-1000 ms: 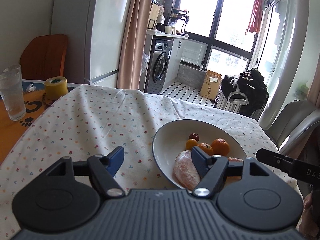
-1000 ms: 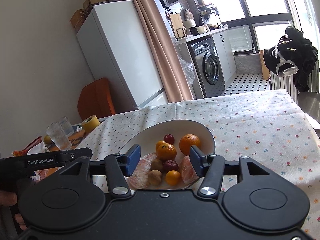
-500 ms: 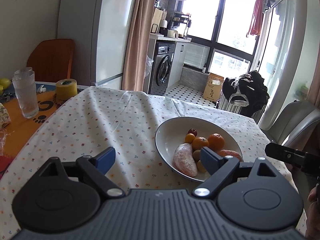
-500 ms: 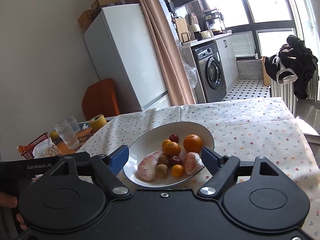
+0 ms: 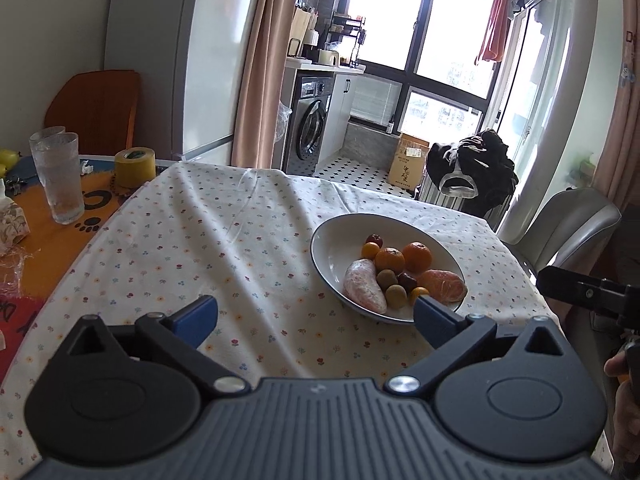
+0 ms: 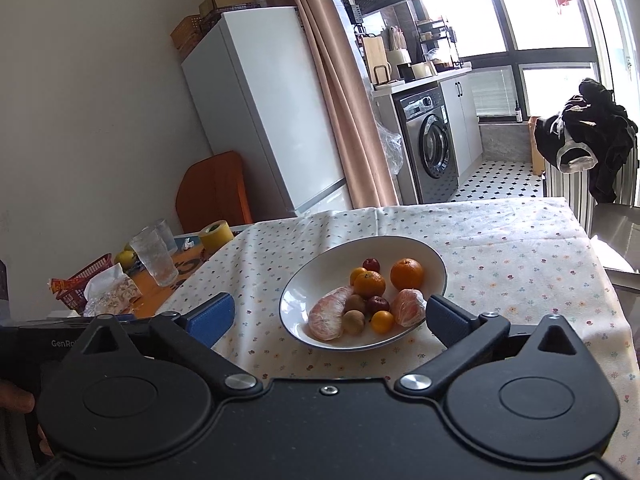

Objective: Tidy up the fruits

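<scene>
Fruits (image 6: 366, 300) lie together in the white bowl (image 6: 320, 276) near the table (image 5: 208, 240) edge closest to me. I hold my left gripper (image 5: 314, 316) and right gripper (image 6: 330, 318) empty, jaws spread wide.

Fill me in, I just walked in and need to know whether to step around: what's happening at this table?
A person holds a gripper in each hand over the flowered tablecloth. Both the left gripper and right gripper have their jaws wide open and hold nothing. The white bowl holds oranges, peeled citrus pieces and small fruits. No loose fruit shows on the cloth.
</scene>
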{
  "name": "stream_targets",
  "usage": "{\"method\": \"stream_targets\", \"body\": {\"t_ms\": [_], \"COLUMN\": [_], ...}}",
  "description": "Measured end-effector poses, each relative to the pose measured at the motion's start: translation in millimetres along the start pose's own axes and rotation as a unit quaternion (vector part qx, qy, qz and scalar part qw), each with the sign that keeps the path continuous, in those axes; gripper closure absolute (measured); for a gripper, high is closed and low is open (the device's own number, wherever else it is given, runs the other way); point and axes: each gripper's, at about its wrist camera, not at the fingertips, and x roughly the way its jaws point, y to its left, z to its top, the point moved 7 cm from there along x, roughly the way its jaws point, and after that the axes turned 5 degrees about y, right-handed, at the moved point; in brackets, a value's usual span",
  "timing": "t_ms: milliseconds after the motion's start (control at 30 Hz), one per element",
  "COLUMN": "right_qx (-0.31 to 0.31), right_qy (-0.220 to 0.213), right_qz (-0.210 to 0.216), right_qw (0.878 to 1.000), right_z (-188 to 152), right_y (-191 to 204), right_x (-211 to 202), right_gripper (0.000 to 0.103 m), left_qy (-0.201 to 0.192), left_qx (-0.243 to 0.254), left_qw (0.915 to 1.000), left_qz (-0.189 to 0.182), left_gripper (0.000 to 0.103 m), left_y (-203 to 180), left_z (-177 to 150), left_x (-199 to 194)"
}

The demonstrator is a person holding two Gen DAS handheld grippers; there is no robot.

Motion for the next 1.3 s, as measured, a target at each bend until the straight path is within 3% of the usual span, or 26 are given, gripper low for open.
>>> {"method": "stream_targets", "body": {"t_ms": [233,667,1300], "right_qx": [-0.005,-0.012,-0.021], "right_qy": [0.008,0.023,0.04], "right_qz": [-0.008,-0.008,0.002], "right_qw": [1.0,1.0,0.999], "right_z": [-5.5,-12.3,-17.9], "right_y": [10.1,23.7,35.4], "right_x": [-17.9,-41.2,-41.0], "right_gripper": [0.0,0.0,0.0], "left_qy": [0.017,-0.001,-0.001], "left_qx": [0.016,0.014,0.018], "left_qw": [0.9997,0.9999,0.9998], "left_qz": [0.001,0.009,0.008], "left_gripper": [0.0,0.0,0.0], "left_y": [6.4,20.2,23.6], "left_z": [-3.3,-6.2,-13.1], "left_x": [-16.9,-51.8,-52.4]}}
